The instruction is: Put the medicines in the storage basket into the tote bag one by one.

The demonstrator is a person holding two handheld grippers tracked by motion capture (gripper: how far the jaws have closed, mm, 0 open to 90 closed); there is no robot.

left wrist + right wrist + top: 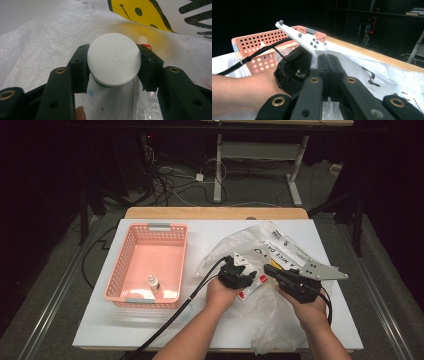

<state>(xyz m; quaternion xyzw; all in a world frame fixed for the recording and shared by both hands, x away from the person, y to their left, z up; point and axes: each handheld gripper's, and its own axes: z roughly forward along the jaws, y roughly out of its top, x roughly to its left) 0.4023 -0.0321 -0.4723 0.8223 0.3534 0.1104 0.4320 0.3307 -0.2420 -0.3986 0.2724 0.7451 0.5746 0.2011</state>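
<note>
One round white-capped container (113,62) is clamped between the two black jaws of the left gripper (239,271), just above one crinkled white plastic bag (272,320) printed with a yellow smiley face. One small red-and-white tube (145,45) is seen lying on the bag just behind the container. The right gripper (287,277) is clenched, its jaws pressed together on a pinch of the bag's film. One pink perforated plastic basket (131,251) is set at the left of the white table (100,320); one small white bottle (154,284) is seen inside it, near its front wall.
</note>
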